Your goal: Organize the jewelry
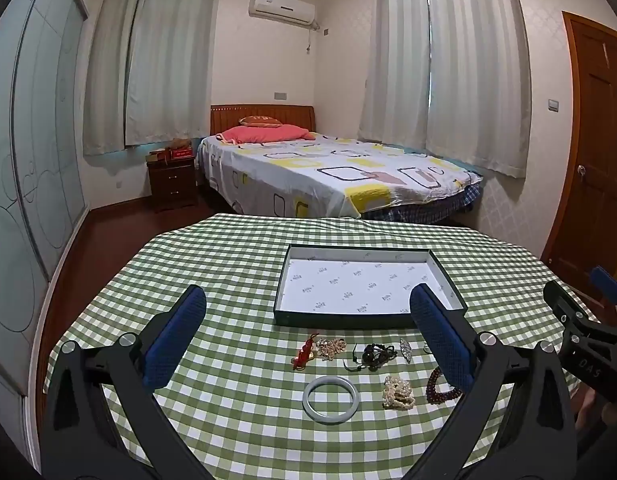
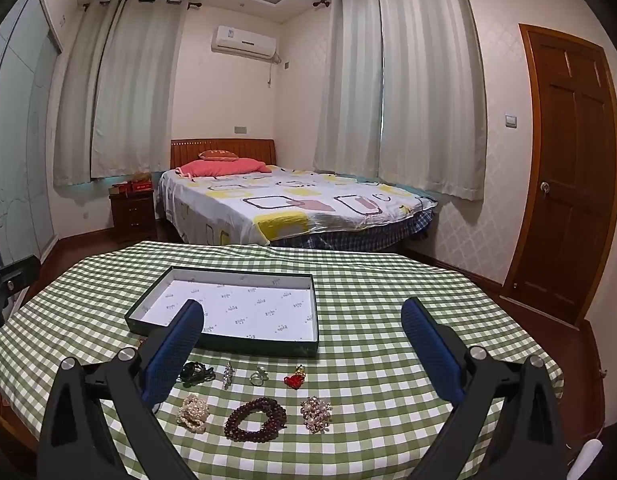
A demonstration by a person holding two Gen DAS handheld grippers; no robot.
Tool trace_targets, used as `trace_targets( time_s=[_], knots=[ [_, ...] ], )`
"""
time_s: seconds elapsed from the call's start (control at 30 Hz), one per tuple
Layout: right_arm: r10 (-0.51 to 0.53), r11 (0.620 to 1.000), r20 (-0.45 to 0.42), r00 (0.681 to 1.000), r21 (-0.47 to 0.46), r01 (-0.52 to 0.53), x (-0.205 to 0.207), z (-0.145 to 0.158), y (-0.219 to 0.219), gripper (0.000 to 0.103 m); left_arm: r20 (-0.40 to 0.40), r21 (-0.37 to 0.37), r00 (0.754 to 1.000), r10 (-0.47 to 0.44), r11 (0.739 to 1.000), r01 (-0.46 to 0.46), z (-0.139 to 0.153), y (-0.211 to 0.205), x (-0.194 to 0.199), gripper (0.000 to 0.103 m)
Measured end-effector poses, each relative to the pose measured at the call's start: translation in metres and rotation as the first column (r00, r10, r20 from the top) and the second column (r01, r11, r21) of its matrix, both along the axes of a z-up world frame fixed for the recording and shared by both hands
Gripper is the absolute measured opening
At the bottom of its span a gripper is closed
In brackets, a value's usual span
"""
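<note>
**Tools Spread Wide Above the Unsorted Jewelry**

Both tools are fully spread and hold nothing. My left tool (image 1: 308, 316) hovers over the pale green jade-like bangle (image 1: 330, 399); my right tool (image 2: 302, 332) hovers over the dark red beaded bracelet (image 2: 255, 419).

Step in hand, as I judge it: the start. The shallow rectangular box with a white printed lining (image 2: 224, 345) is bare, and all pieces lie in two rows on the green-and-white checked surface (image 2: 388, 320), just in front of the box.

Next move: lower one tool over a single piece, close on it, and carry it into the box.

Limits of view: the ring (image 2: 259, 376) and black knotted cord piece (image 1: 374, 356) are too small to resolve. My left tool's finger covers part of the bracelet.
</note>
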State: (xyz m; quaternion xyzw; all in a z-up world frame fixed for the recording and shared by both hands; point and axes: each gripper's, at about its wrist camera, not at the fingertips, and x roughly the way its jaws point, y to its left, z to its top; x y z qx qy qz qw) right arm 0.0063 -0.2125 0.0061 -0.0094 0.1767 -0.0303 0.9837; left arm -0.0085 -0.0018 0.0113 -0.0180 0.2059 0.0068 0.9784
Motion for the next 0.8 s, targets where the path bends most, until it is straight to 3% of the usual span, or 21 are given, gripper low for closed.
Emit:
trace_targets(
  time_s=[0.8],
  knots=[
    [0.002,1.0,0.016,1.0,0.0,-0.002,-0.006,0.009,0.001,0.097,-0.007,0.007,1.0,0.005,1.0,-0.005,0.0,-0.001,-0.001,0.099]
  ],
)
